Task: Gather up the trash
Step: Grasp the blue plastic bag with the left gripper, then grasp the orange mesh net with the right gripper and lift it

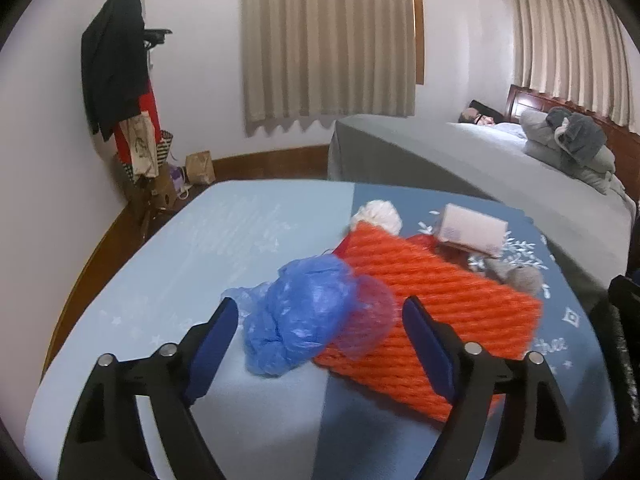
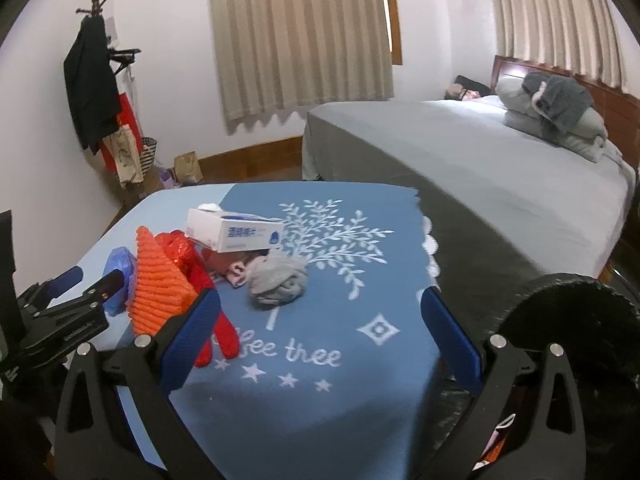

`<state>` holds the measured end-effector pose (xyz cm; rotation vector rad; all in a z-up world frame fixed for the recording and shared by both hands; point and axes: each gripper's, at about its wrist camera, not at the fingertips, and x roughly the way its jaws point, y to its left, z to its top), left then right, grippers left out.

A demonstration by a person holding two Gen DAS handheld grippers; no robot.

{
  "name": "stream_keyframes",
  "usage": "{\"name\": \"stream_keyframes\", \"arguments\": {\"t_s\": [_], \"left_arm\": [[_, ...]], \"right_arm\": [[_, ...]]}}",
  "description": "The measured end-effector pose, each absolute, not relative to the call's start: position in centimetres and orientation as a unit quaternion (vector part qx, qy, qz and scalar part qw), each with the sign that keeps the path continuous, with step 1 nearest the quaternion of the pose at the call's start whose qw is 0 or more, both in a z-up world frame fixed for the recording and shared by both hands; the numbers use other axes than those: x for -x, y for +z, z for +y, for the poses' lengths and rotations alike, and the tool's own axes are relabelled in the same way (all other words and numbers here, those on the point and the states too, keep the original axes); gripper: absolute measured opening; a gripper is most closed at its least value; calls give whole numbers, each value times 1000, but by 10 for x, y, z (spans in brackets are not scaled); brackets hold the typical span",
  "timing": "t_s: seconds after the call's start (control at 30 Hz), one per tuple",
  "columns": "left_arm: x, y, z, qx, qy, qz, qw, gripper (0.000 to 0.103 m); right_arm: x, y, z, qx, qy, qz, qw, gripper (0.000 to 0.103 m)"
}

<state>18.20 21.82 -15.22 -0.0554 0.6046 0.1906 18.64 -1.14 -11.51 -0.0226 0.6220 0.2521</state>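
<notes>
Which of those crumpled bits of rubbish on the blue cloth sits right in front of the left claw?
The crumpled blue plastic bag, lying between the open fingers of the left gripper. The grey wad and white ball lie farther back, beyond the orange ribbed foam sheet.

Left gripper: matte black plastic frame, two fingers faced with dark blue textured pads, triangular cut-outs in the arms.
Left gripper fasteners: round silver pins at the finger joints, two per side.
Right gripper: same black frame, blue dimpled pads, silver pins, triangular cut-outs.
</notes>
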Motion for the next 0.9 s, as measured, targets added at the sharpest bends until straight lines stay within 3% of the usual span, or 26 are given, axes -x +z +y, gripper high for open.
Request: {"name": "stream_keyframes", "arguments": {"t_s": [0.23, 0.4, 0.5, 0.6, 0.9], "left_arm": [[-198, -162, 230, 46, 78, 320, 943, 66], [-202, -165, 231, 51, 69, 328, 941, 38], [-201, -164, 235, 63, 68, 325, 941, 31], [-197, -161, 238, 68, 72, 319, 942, 26], [-167, -145, 249, 63, 92, 305, 946, 25]], "right_arm": [[-196, -124, 4, 21, 131, 314, 940, 98], [-200, -127, 10, 22, 136, 319, 938, 98], [-200, -126, 17, 25, 144, 317, 937, 98], [-201, -124, 23, 27, 153, 316, 936, 98], [-199, -121, 44, 37, 193, 312, 930, 97]]}}
